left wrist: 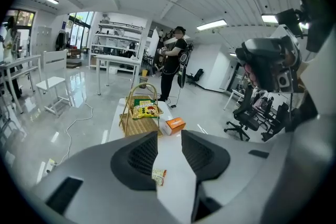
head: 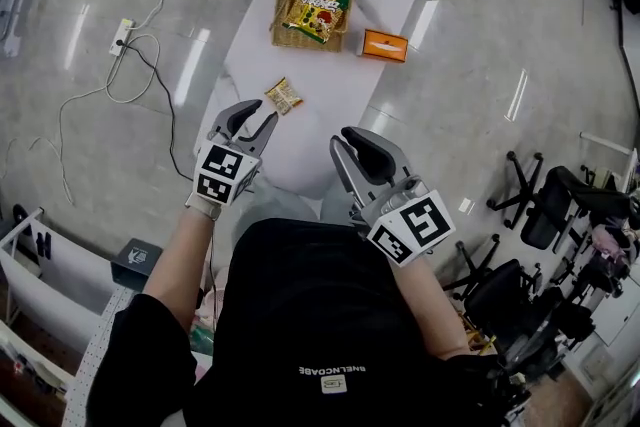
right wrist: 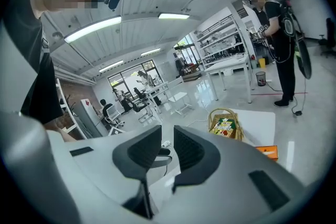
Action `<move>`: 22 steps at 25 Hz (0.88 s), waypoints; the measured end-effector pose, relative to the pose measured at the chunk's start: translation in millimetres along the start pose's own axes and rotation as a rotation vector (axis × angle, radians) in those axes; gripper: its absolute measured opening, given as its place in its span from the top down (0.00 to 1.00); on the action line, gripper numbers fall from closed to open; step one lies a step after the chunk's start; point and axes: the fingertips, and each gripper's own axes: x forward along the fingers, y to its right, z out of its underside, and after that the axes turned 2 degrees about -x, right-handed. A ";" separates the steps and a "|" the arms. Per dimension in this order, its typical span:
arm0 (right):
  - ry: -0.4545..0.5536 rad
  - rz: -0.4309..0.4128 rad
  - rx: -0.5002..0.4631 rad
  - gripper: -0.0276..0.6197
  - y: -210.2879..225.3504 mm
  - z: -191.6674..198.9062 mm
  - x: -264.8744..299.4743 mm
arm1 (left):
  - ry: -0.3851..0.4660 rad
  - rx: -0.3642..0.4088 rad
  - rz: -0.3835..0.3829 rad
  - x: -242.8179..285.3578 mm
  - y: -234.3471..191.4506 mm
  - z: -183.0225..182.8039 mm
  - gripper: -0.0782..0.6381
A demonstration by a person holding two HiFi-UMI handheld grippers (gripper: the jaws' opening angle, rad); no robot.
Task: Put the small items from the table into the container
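A small yellow-brown snack packet (head: pixel 284 95) lies on the white table (head: pixel 330 130), just beyond my left gripper (head: pixel 252 120). That gripper is open and holds nothing; in the left gripper view the packet (left wrist: pixel 159 176) shows low in the gap between the jaws of the left gripper (left wrist: pixel 169 136). Farther back stands a wicker basket (head: pixel 283 27) with a green and yellow snack bag (head: pixel 318 7) in it. An orange box (head: pixel 384 45) lies to its right. My right gripper (head: pixel 352 140) hovers over the table's near edge, its jaws a narrow gap apart and empty; the right gripper view shows the right gripper (right wrist: pixel 167 136) the same way.
Cables and a power strip (head: pixel 120 35) lie on the floor to the left. Office chairs (head: pixel 560 205) crowd the right side. A person (left wrist: pixel 173 63) stands beyond the far end of the table. More tables and chairs (left wrist: pixel 52 81) stand in the room.
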 end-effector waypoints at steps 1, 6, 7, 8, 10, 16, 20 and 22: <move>-0.005 0.006 0.002 0.84 -0.8 2.8 1.0 | -0.013 0.001 0.008 4.1 -0.2 6.7 0.71; -0.029 0.039 0.025 0.84 -2.9 18.9 2.6 | -0.088 0.012 0.037 23.9 -2.1 42.8 0.65; -0.035 0.045 0.030 0.84 -3.2 22.6 2.8 | -0.100 0.019 0.041 27.3 -3.3 49.3 0.65; -0.041 0.050 0.034 0.84 -3.5 26.6 3.2 | -0.110 0.028 0.041 30.4 -4.9 55.3 0.64; -0.059 0.056 0.041 0.84 -3.6 35.5 4.6 | -0.132 0.042 0.034 36.2 -10.0 67.5 0.63; -0.097 0.064 0.053 0.84 1.8 52.2 14.9 | -0.206 0.062 -0.023 55.8 -39.5 107.2 0.57; -0.114 0.062 0.052 0.84 3.6 57.7 22.8 | -0.256 0.091 -0.047 63.2 -58.4 129.3 0.54; -0.121 0.063 0.051 0.84 4.3 59.6 26.4 | -0.275 0.086 -0.057 67.6 -65.7 140.8 0.53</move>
